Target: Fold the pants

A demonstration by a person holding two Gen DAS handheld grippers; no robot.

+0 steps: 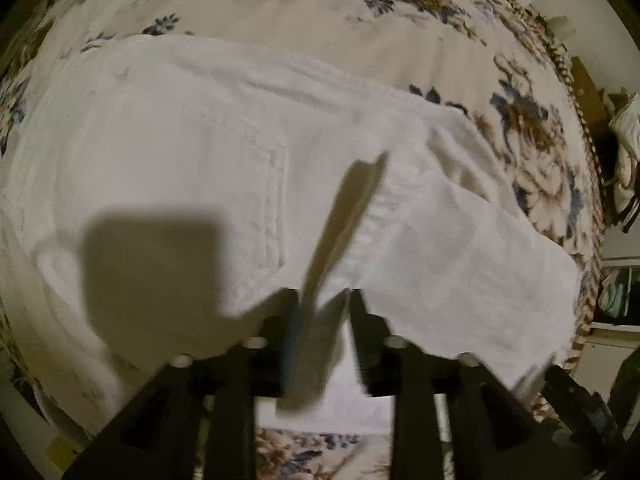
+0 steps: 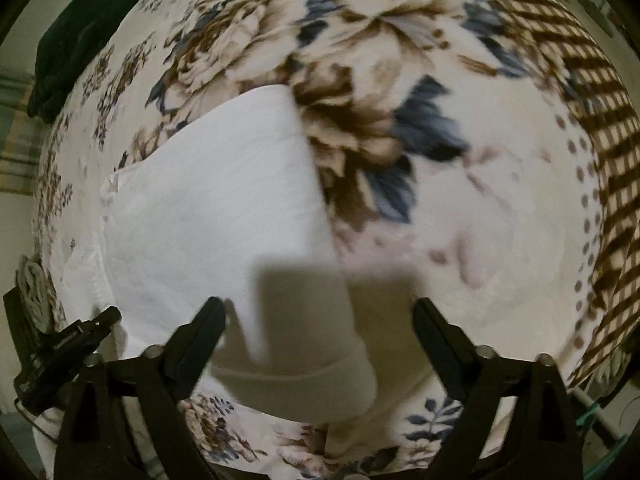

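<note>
White pants (image 1: pixel 180 152) lie flat on a floral blanket, a stitched back pocket (image 1: pixel 248 184) facing up. My left gripper (image 1: pixel 324 308) hangs over their near edge, its jaws a little apart. A blurred raised flap of white cloth (image 1: pixel 344 224) runs up between the fingers, and the pads do not clearly press on it. In the right wrist view one folded end of the pants (image 2: pixel 224 208) stretches away, its rounded edge (image 2: pixel 304 392) nearest me. My right gripper (image 2: pixel 320 316) is wide open above that end, with nothing gripped.
The floral blanket (image 2: pixel 460 200) covers the whole surface, with a brown checked border (image 2: pixel 592 92) at the right. A dark green cloth (image 2: pixel 76 44) lies at the far left edge. Room clutter (image 1: pixel 624 152) shows past the blanket's right edge. A black tool part (image 2: pixel 64 344) sits low left.
</note>
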